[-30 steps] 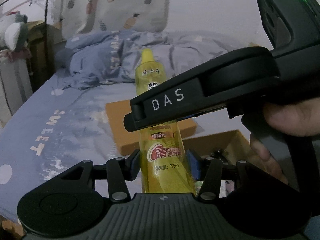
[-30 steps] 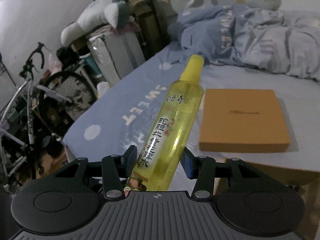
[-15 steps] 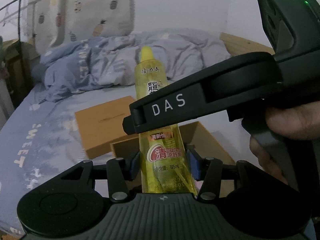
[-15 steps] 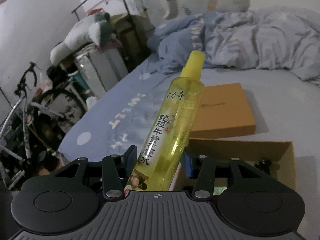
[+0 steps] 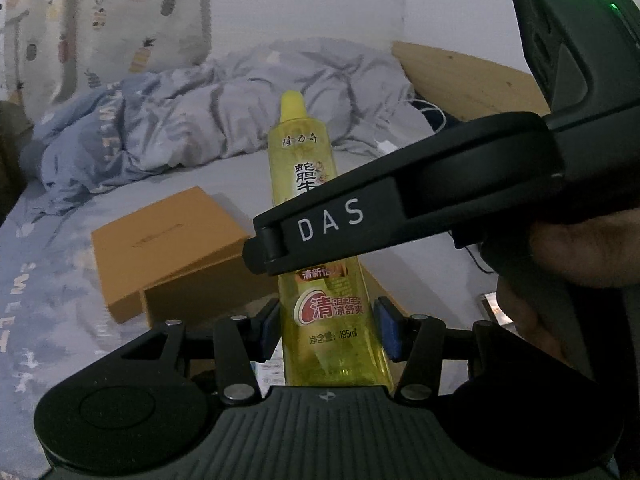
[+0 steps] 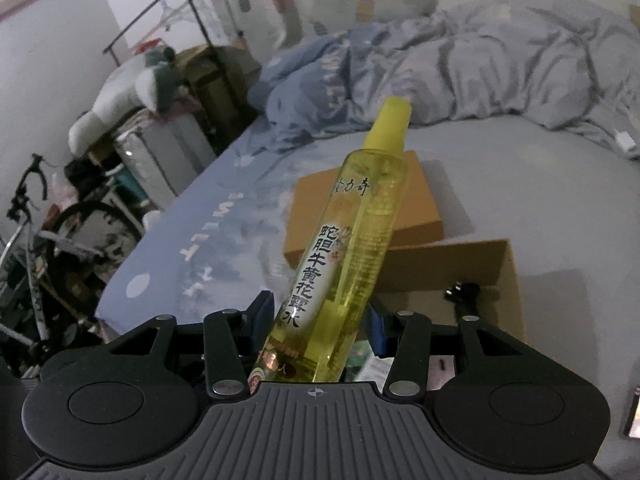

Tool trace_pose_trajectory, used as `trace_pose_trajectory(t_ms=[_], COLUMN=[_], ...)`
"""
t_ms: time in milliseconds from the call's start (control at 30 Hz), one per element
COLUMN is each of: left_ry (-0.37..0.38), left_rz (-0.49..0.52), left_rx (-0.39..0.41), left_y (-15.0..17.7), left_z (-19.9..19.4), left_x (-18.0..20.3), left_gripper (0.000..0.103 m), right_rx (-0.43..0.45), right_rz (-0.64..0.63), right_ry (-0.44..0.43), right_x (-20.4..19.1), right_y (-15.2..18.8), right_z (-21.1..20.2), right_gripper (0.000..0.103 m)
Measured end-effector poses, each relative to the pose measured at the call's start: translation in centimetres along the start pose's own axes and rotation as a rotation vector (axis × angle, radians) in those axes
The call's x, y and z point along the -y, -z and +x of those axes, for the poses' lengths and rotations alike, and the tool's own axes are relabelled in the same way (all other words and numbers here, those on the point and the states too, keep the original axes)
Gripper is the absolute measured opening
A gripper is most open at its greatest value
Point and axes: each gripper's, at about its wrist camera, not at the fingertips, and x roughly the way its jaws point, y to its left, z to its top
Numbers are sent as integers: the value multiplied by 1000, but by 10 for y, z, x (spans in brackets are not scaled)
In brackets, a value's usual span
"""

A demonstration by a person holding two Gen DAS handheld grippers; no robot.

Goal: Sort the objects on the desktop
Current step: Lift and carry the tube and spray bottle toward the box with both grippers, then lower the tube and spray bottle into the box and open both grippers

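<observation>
In the left wrist view, the left gripper (image 5: 327,330) pinches the lower body of a yellow spray bottle (image 5: 316,252), its blue pads (image 5: 387,328) pressed on either side of the red-and-white label. The bottle stands nearly upright, its yellow cap pointing toward a rumpled grey-blue duvet (image 5: 224,120) on the bed (image 5: 408,248). The black body of the other gripper, marked "DAS", crosses in front of the bottle's middle from the right, and a hand (image 5: 576,256) grips its handle at the right edge. Behind the bottle lies a flat orange box (image 5: 164,244) on the sheet, and just in front of it an open cardboard box (image 5: 208,300). In the right wrist view, the right gripper (image 6: 316,322) clamps the same yellow spray bottle (image 6: 352,256) low on its body, and the bottle leans to the right with its cap up. It is held in the air above the near left corner of the open cardboard box (image 6: 496,272), in which a small dark object (image 6: 464,292) lies, too dim to identify. The flat orange box (image 6: 420,208) lies just beyond, touching the open box's far wall. At left, beside the bed, stand a bicycle (image 6: 52,248) and a plush toy (image 6: 132,96) on stacked goods.
</observation>
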Motion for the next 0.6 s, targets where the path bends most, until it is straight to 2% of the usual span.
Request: trace_pose_trajectory(t_ms=[200,600], left_ry=[22,19], left_rz=[8,18], left_rx=[-40,-164], left_y=[11,32], left_z=[25,82], left_x=[8,4], left_gripper=[52,52], right_rx=[-21,-93], right_rz=[40,142], right_ry=[8,-43], right_x=[27,75], right_y=[17,56], right_z=[11,73], right_gripper=[51,51])
